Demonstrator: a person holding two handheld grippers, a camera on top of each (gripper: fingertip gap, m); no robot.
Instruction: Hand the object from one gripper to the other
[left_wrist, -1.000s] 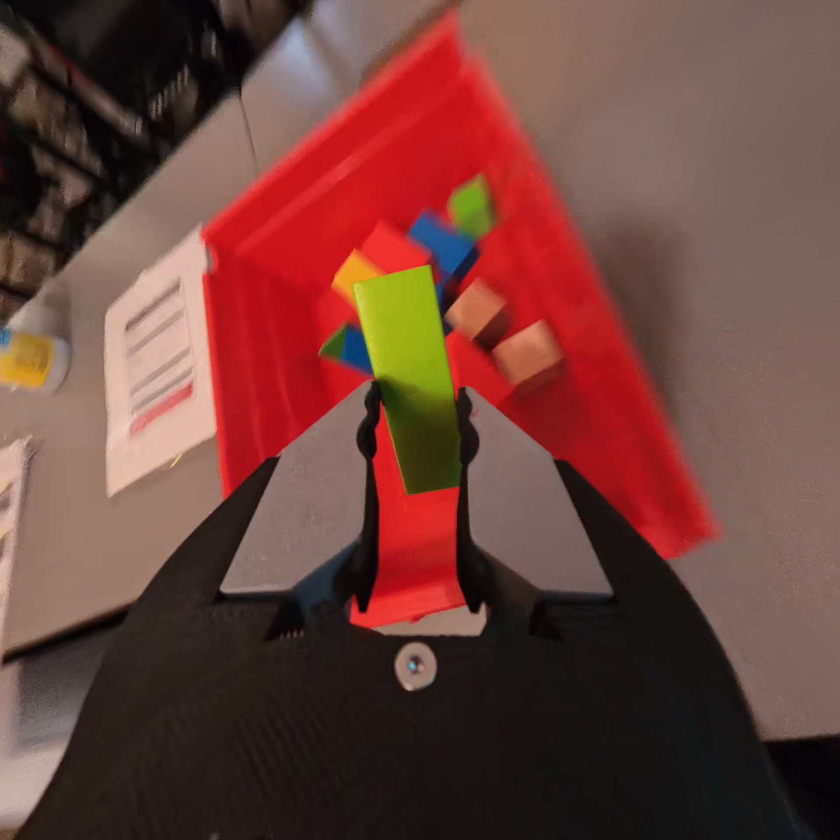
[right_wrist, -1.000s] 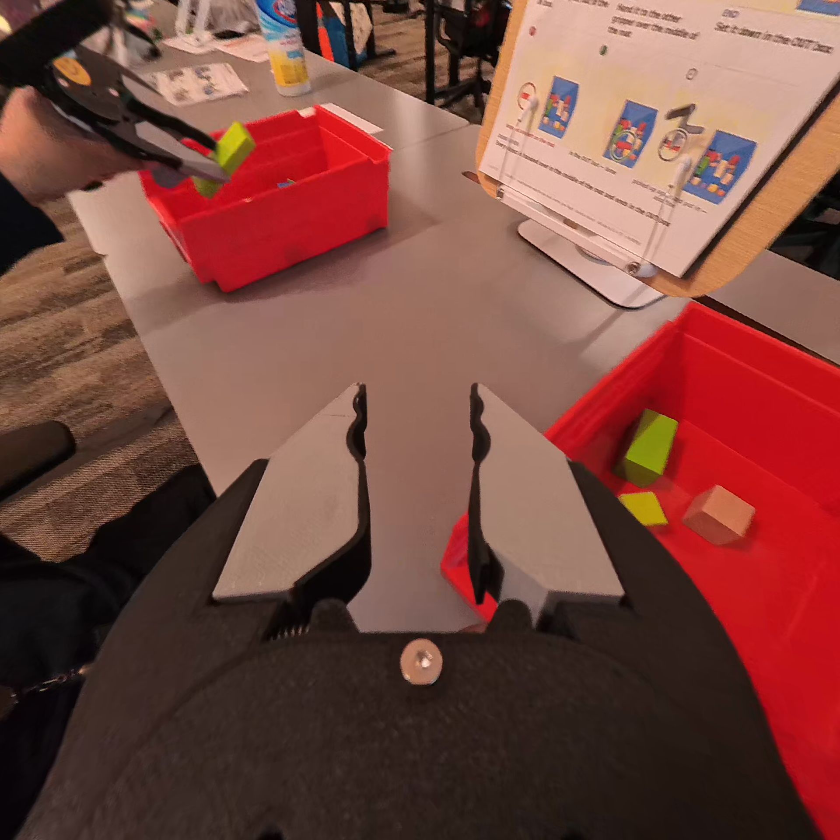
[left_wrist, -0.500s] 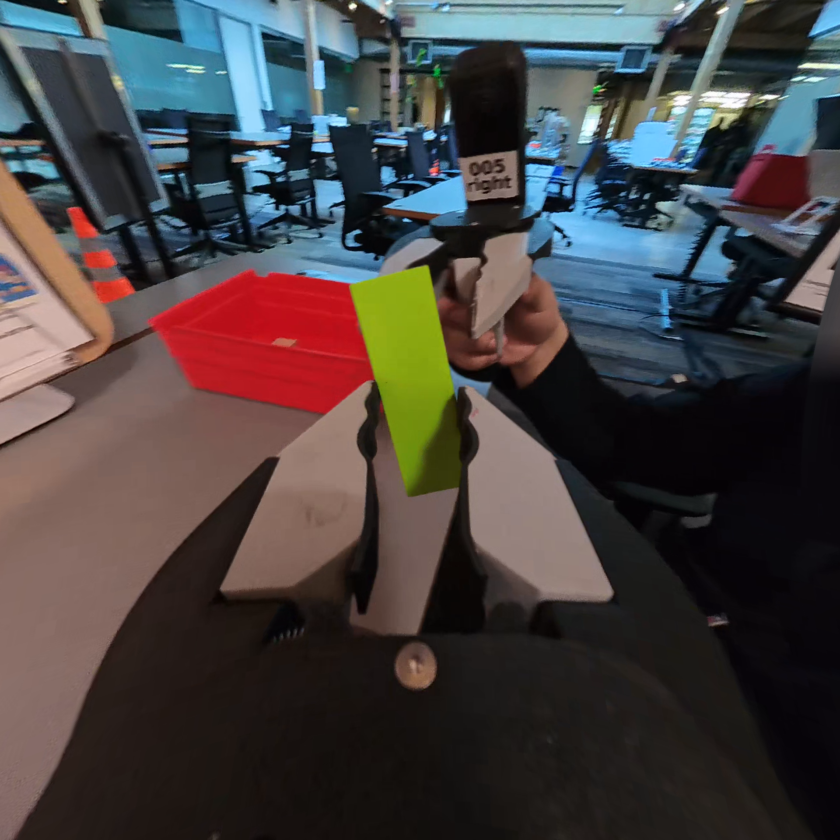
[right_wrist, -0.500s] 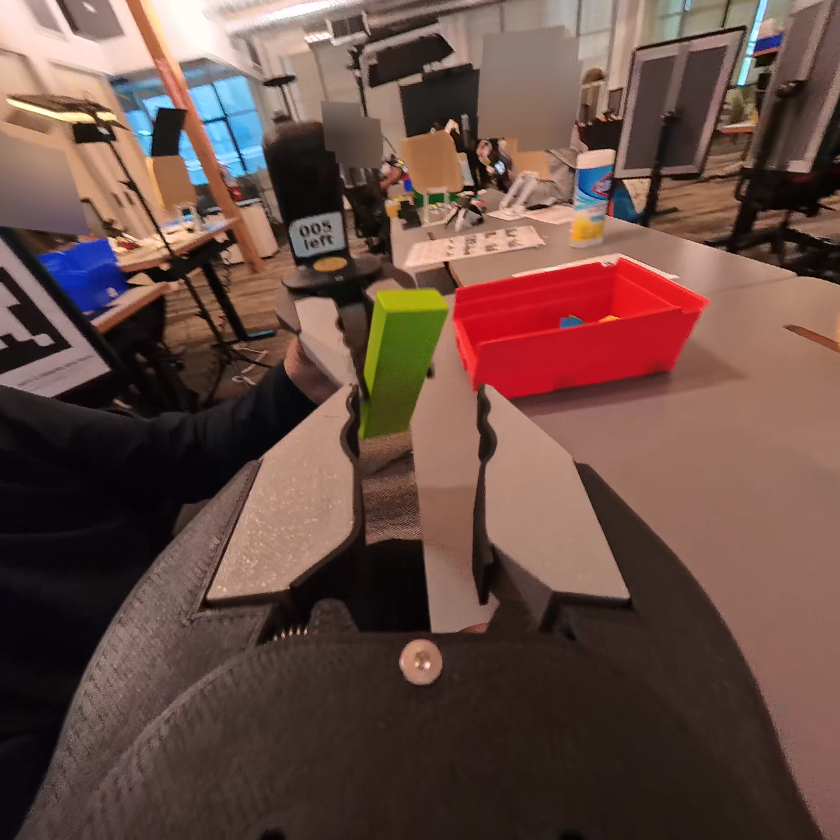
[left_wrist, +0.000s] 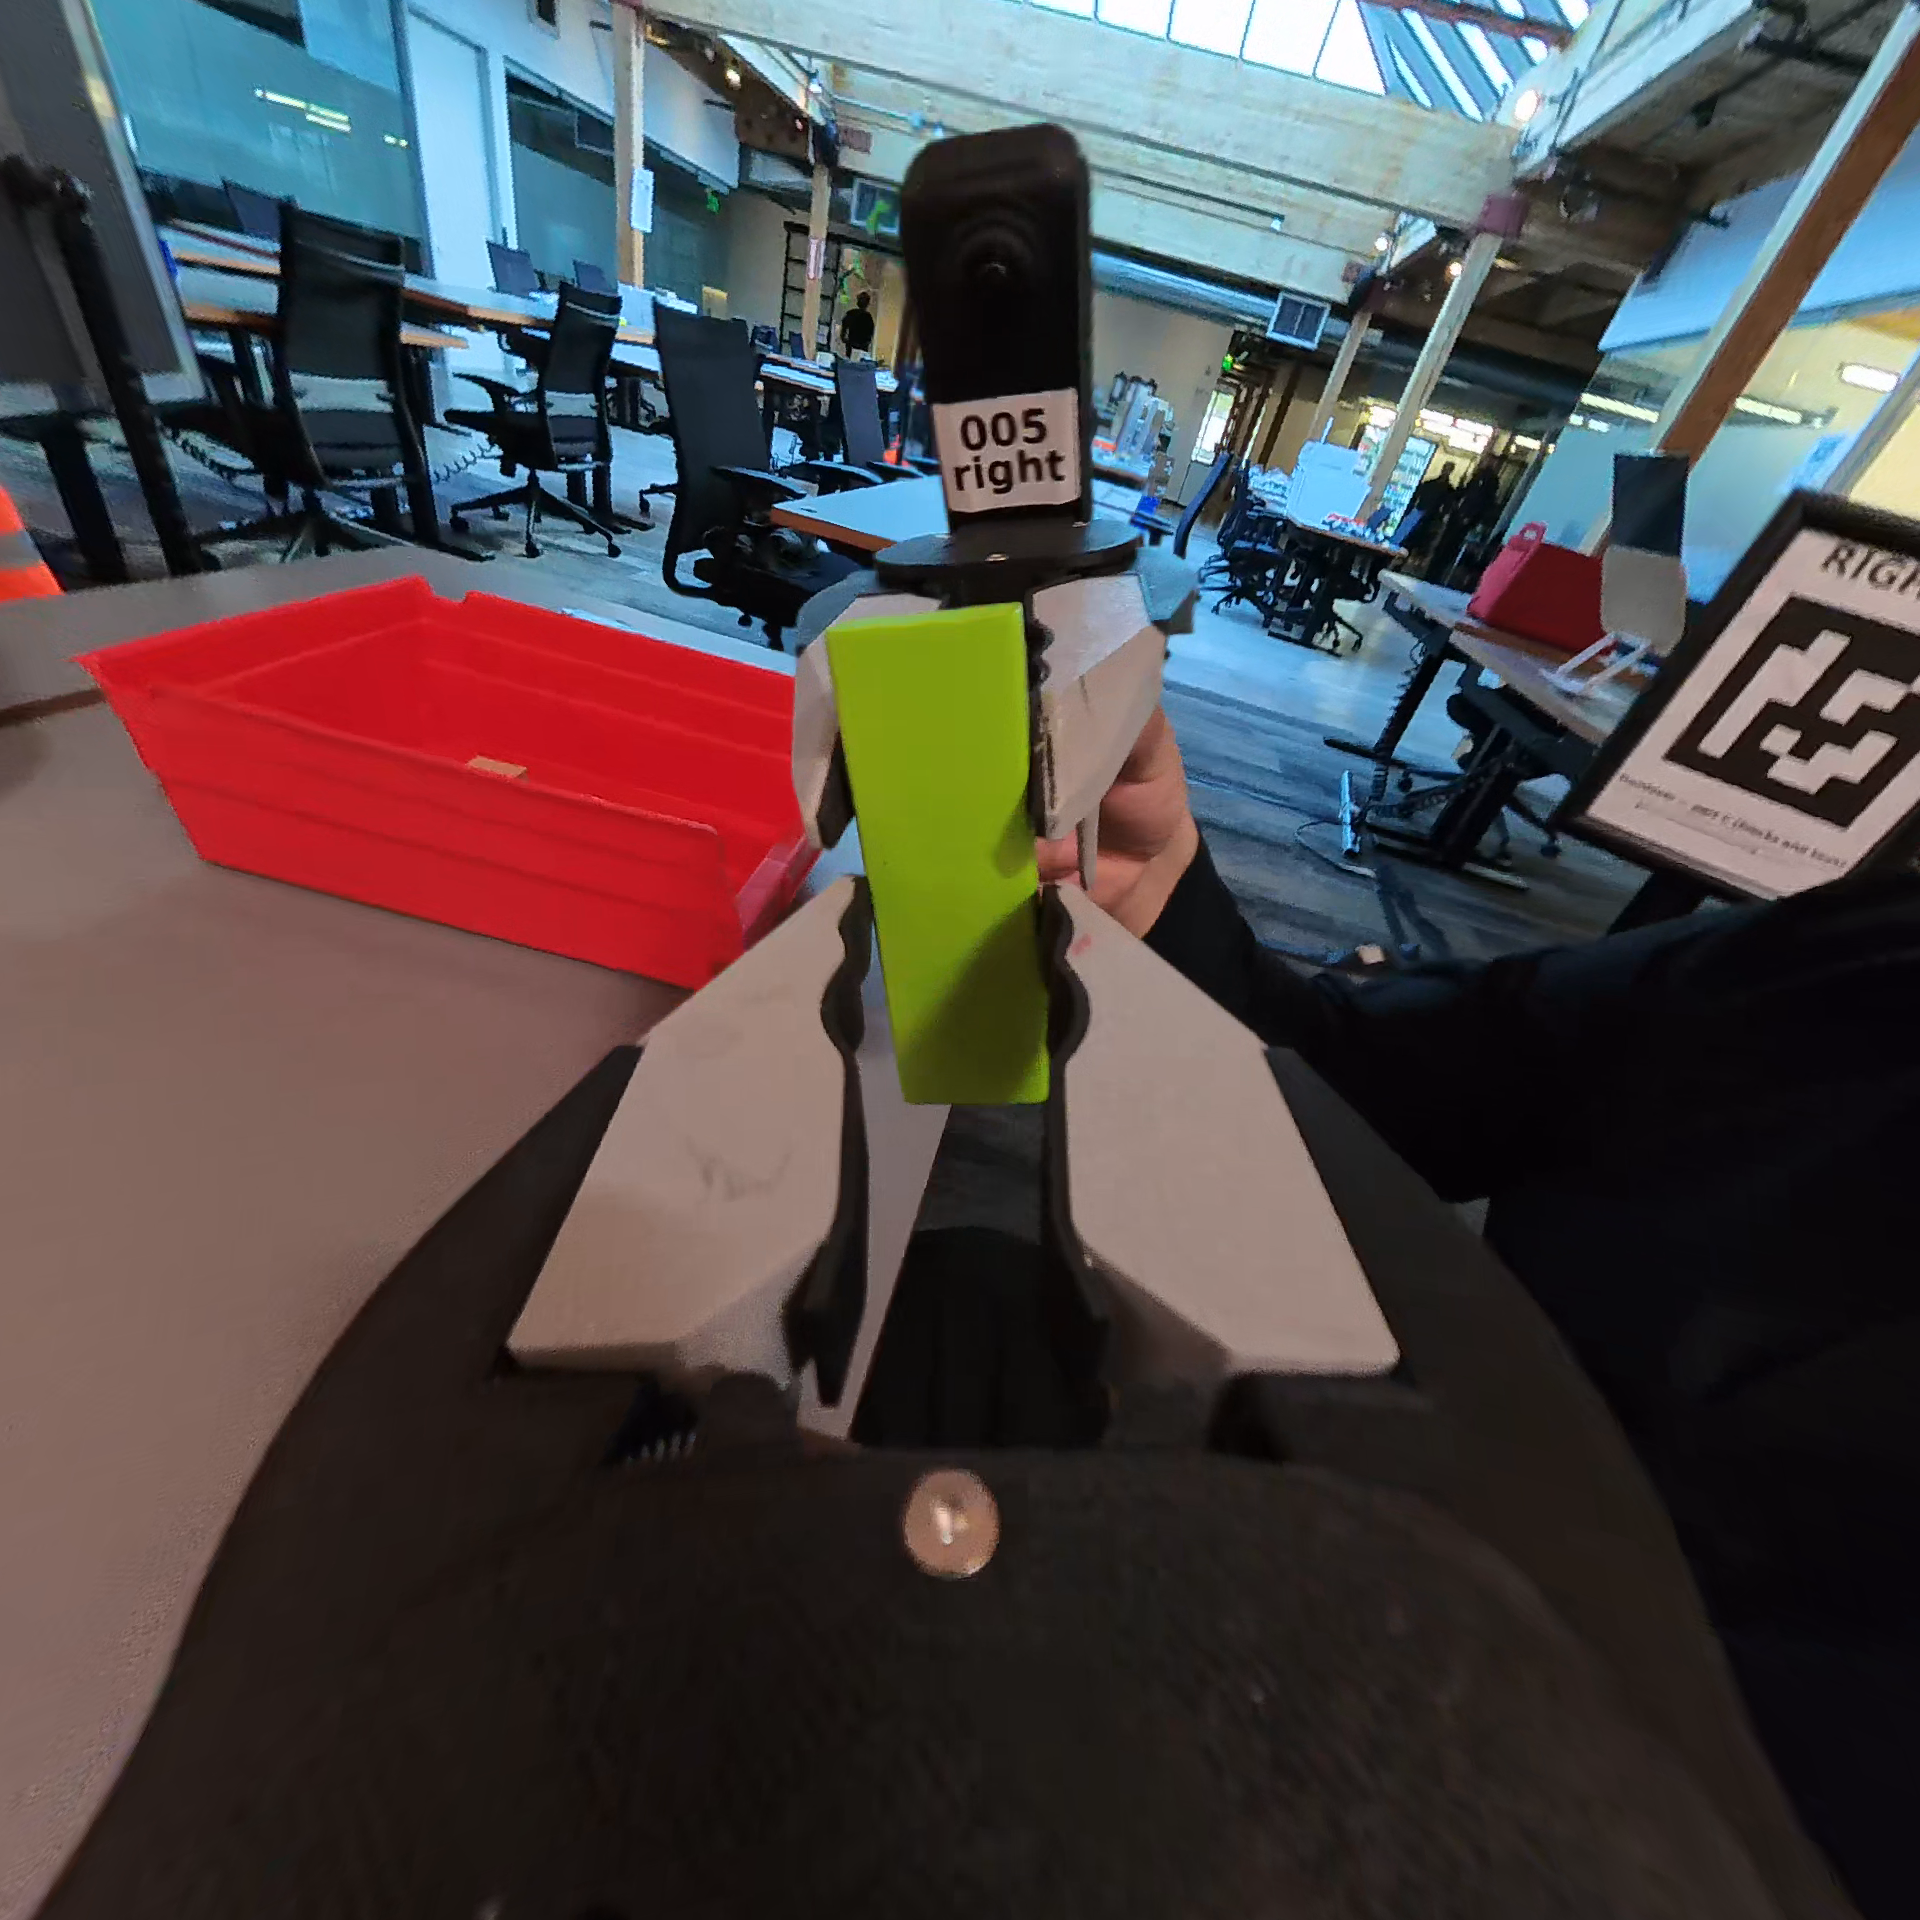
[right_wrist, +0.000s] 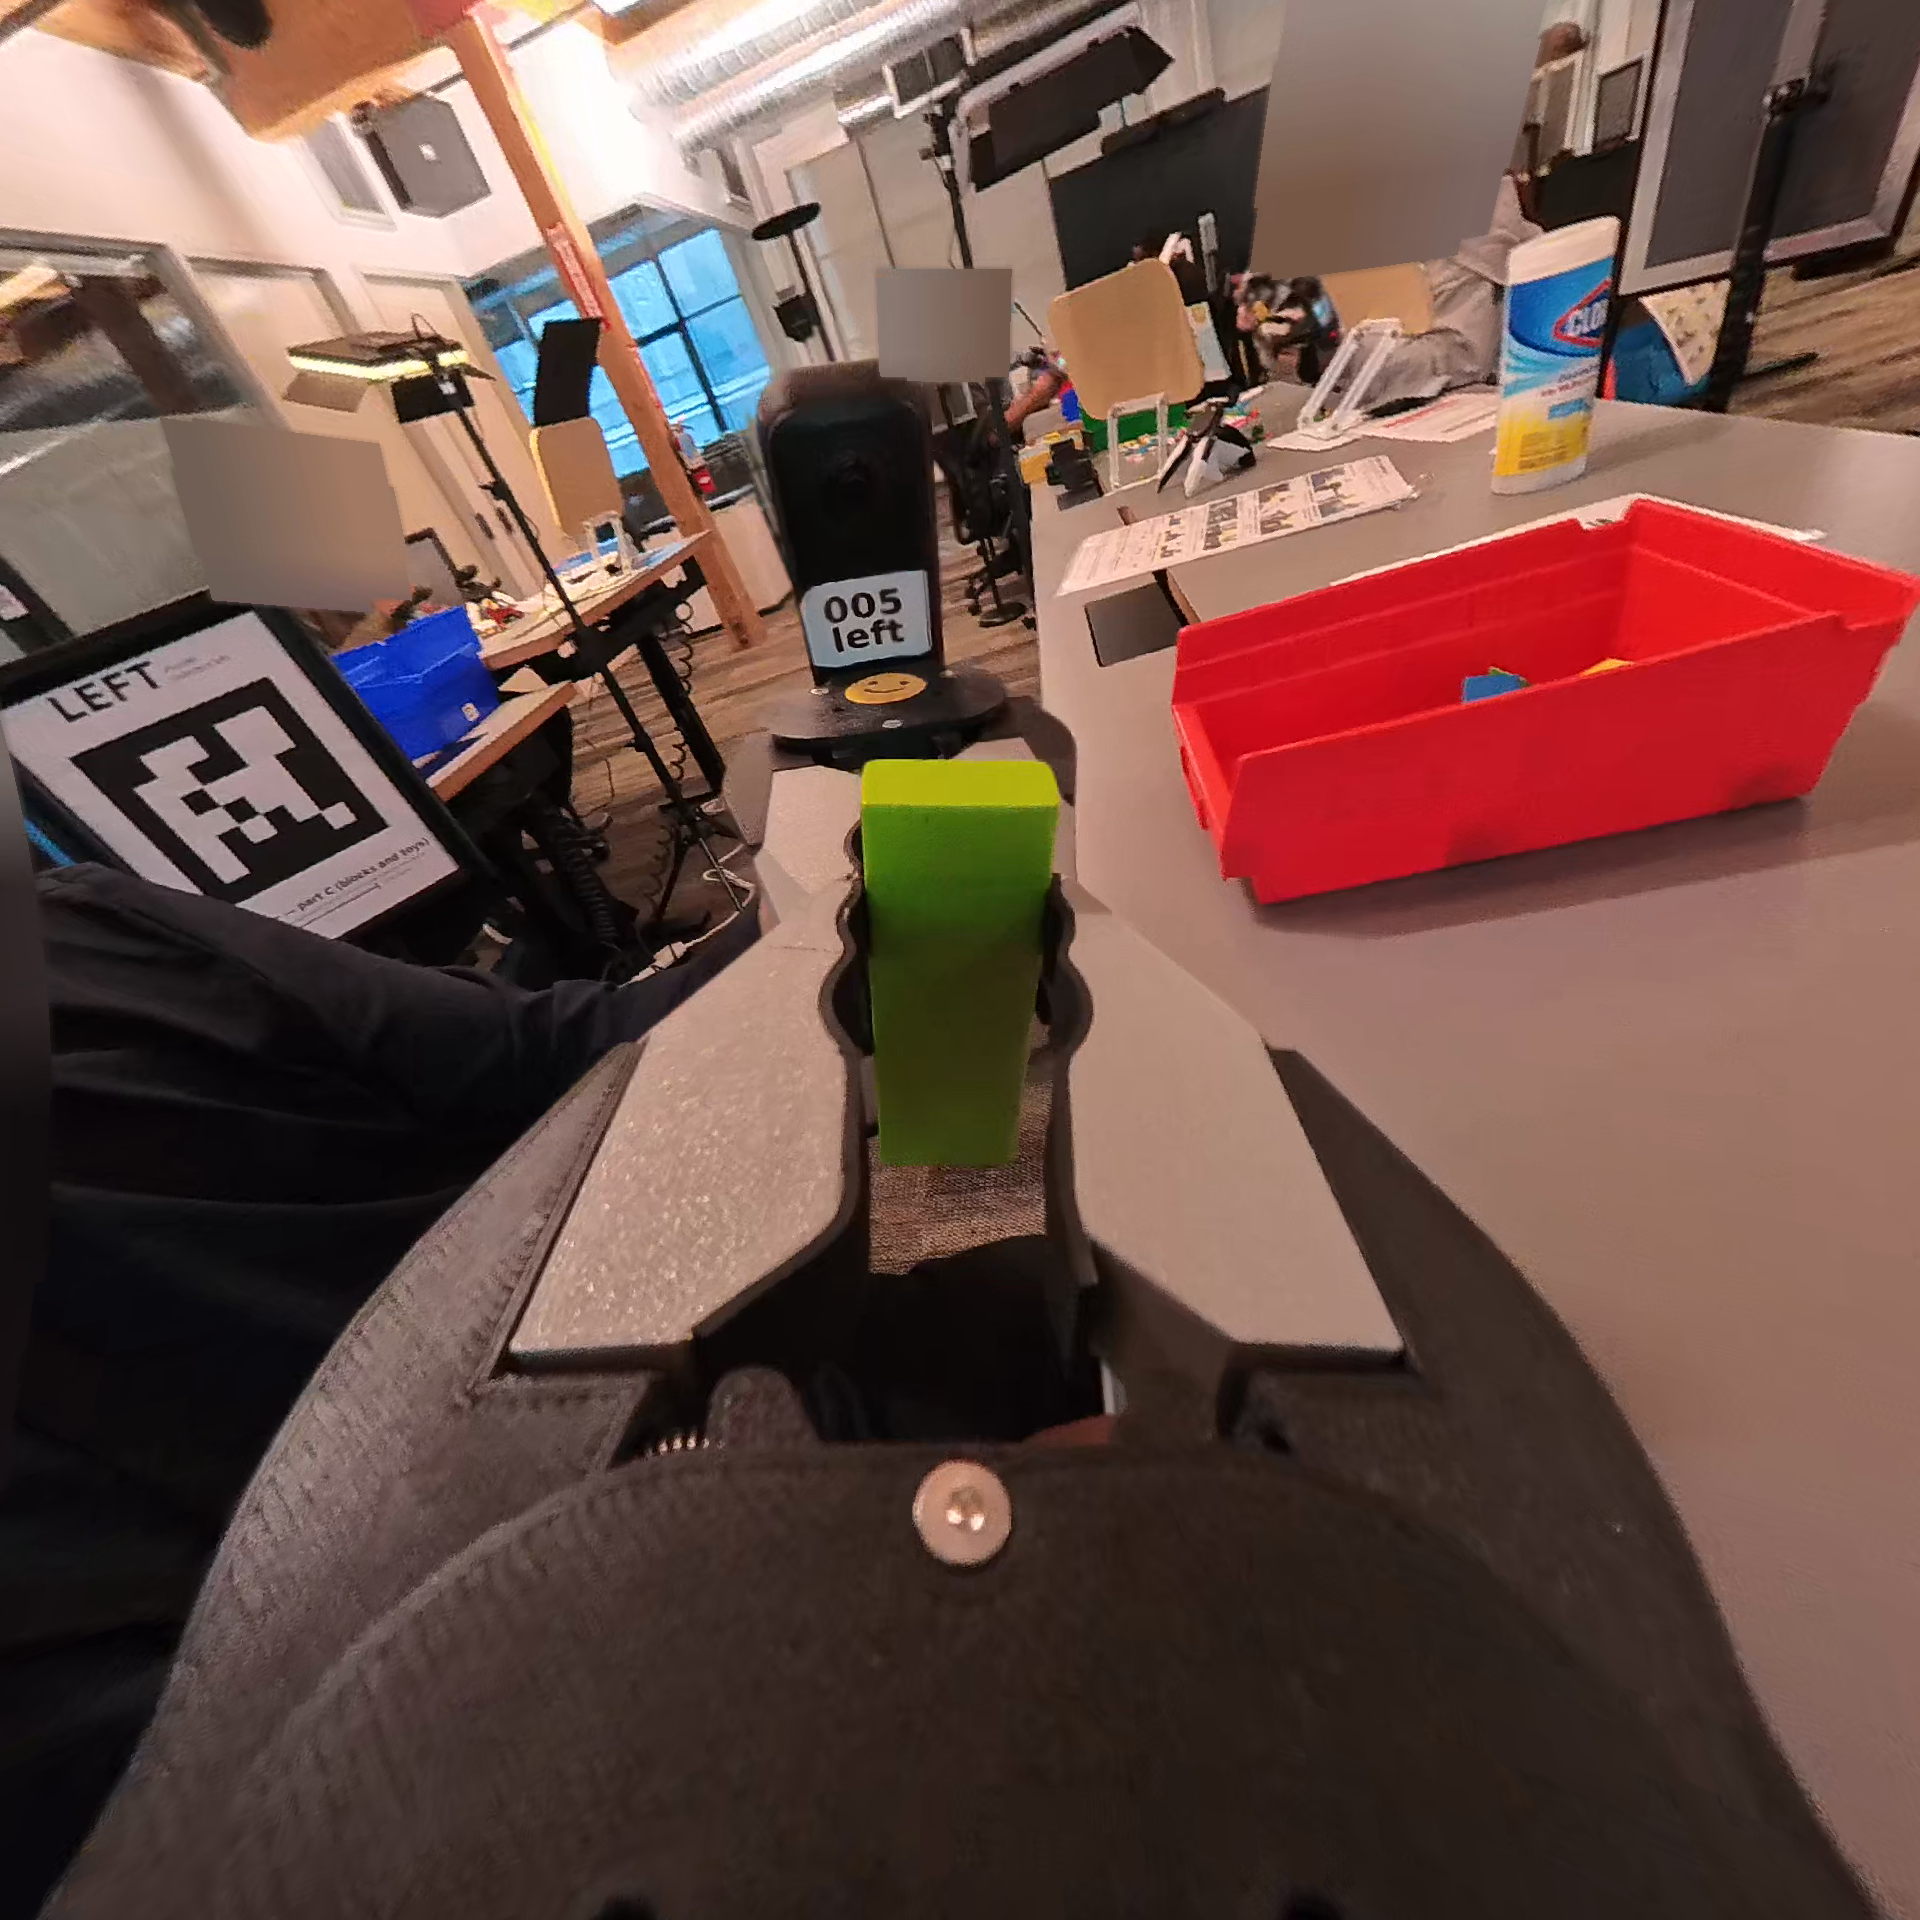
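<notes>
A long lime-green block (left_wrist: 940, 862) stands upright in the air between the two grippers, beside the grey table's edge. My left gripper (left_wrist: 951, 930) is shut on its lower part. The right gripper (left_wrist: 935, 727) faces me in the left wrist view, its fingers on either side of the block's upper part, with a hand (left_wrist: 1132, 821) behind it. In the right wrist view my right gripper (right_wrist: 951, 930) is shut on the same green block (right_wrist: 951, 966), both pads touching its sides. The left gripper (right_wrist: 883, 727) shows just behind the block.
A red bin (left_wrist: 447, 831) holding a small wooden block sits on the grey table (left_wrist: 260, 1143). Another red bin (right_wrist: 1507, 769) with blue and yellow blocks stands to the right, a wipes canister (right_wrist: 1553, 353) behind it. Black-and-white marker boards (left_wrist: 1787, 717) (right_wrist: 229, 769) stand beside the person's dark sleeves. The grippers are tip to tip, or close to it.
The left gripper carried the green block from over the red bin to the right gripper. The right gripper's open fingers moved around the block and closed on it.
</notes>
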